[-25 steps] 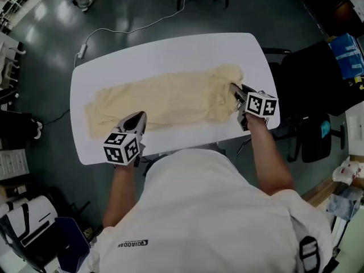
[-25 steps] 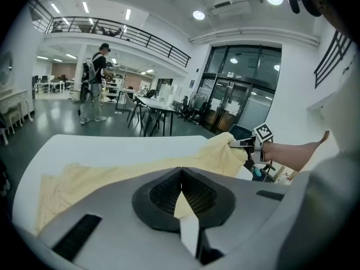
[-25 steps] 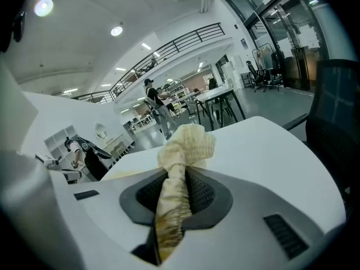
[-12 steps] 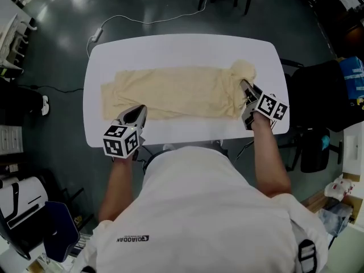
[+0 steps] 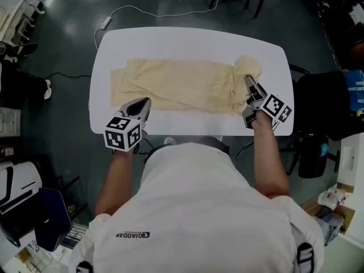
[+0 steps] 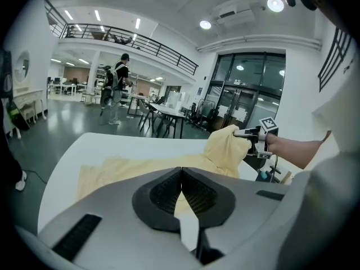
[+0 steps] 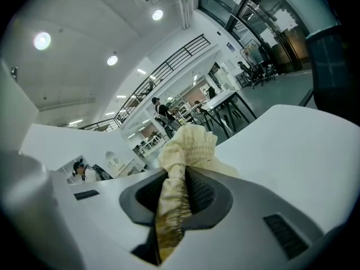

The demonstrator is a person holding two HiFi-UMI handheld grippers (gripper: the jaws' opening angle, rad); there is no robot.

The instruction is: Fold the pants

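Pale yellow pants (image 5: 176,84) lie spread lengthwise across the white table (image 5: 187,41). My right gripper (image 5: 248,85) is shut on the bunched waistband at their right end and holds it a little above the tabletop. In the right gripper view the gathered cloth (image 7: 188,145) runs between the jaws of the right gripper (image 7: 180,179). My left gripper (image 5: 142,104) sits over the near edge of the pants, left of centre. Its jaws meet at the tips of the left gripper (image 6: 181,173), and I see no cloth pinched there. Beyond them lie the pants (image 6: 140,167) and the right gripper (image 6: 247,134).
A white cable (image 5: 153,16) trails on the dark floor beyond the table. A black chair (image 5: 321,112) stands close to the table's right end. Two people (image 6: 119,86) and desks are far off in the hall. Bare table (image 5: 187,121) runs along the near edge.
My right gripper has risen with the waistband bunch, which now stands higher at the right end. My left gripper has slid sideways along the near edge of the pants.
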